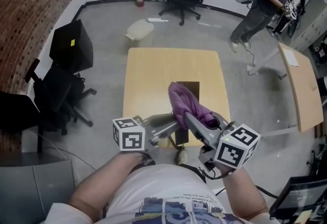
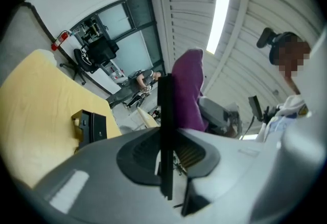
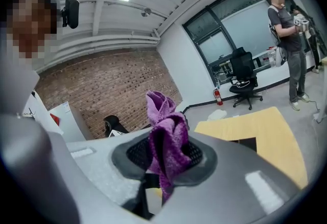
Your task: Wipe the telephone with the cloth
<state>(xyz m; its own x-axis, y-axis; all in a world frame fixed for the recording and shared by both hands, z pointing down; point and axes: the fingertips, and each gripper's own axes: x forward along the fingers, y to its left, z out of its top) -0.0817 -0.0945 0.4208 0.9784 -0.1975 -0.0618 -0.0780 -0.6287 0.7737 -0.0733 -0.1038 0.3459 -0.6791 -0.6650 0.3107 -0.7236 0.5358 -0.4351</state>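
My left gripper (image 1: 172,128) is shut on a thin black slab, the telephone (image 2: 164,131), which the left gripper view shows edge-on and upright between the jaws. The purple cloth (image 1: 185,103) hangs bunched from my right gripper (image 1: 191,118), which is shut on it. In the left gripper view the cloth (image 2: 188,90) sits right beside the telephone's far side; whether they touch I cannot tell. Both grippers are held close together above the near edge of the yellow table (image 1: 148,80). The cloth (image 3: 166,141) fills the right gripper's (image 3: 163,159) jaws.
A black box-like object (image 1: 191,86) sits on the table behind the cloth, also seen in the left gripper view (image 2: 91,126). Black office chairs (image 1: 56,95) stand at the left, a second table (image 1: 304,85) at the right. A person (image 1: 263,3) stands far back.
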